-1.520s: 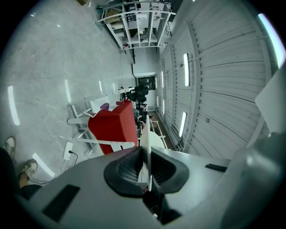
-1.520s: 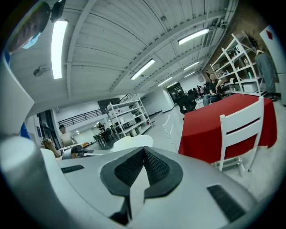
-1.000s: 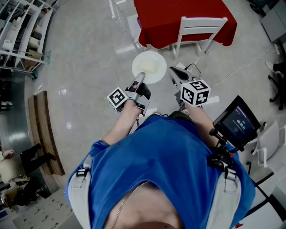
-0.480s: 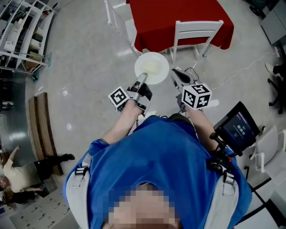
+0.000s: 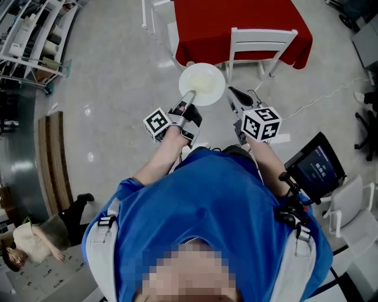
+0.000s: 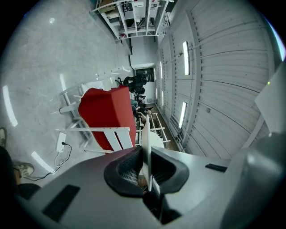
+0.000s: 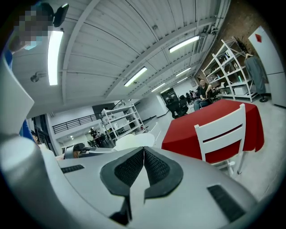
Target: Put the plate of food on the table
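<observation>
1. Left tool (image 5: 188,96): carried on a forearm stretched forward from the body. The jaws are clamped on the near rim of the plate (image 5: 202,84), which shows edge-on between them in the left gripper view.
2. Right tool (image 5: 231,92): held forward alongside the left one. The jaws are pressed fully together with nothing between them (confirmed in the right gripper view). The tip lies close beside the right rim of the plate; contact cannot be determined.
3. Plate: suspended in the air above the floor (image 5: 112,88), out in front of both tools. It is near the worktop (image 5: 236,20) but not on it.
4. Approach: a white chair (image 5: 260,41) stands against the near edge of the red-covered worktop, just right of the plate. A second chair (image 5: 159,17) stands at the left edge of the worktop.
5. Clearance: the floor is open to the left of the plate. A screen (image 5: 313,165) sits at the person's right side.
</observation>
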A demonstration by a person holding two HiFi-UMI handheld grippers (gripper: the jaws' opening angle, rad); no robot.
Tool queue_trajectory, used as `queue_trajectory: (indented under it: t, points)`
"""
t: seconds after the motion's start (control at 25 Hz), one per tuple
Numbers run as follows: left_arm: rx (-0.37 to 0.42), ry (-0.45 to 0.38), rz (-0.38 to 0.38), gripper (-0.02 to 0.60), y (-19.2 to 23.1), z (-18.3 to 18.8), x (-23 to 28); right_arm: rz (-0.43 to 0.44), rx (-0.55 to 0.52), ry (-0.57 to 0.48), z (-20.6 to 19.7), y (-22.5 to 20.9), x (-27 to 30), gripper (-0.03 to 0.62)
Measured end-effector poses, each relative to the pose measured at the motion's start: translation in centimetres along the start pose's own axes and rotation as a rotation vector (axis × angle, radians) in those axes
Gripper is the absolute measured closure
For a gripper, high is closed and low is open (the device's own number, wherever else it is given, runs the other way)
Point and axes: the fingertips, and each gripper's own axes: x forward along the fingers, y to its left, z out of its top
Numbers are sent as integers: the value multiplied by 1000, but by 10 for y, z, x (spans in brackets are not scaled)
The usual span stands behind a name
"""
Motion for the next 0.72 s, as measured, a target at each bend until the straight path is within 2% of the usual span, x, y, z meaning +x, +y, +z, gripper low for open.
queue_trajectory:
  t: [0.32,0.72]
  points:
    - [-3,-14,16,557,-1,5,-8,12,11,14,-6,9,3,591]
    - [-13,-20,-24,557,-5,5,0,2,-4,15,-5,3,5,591]
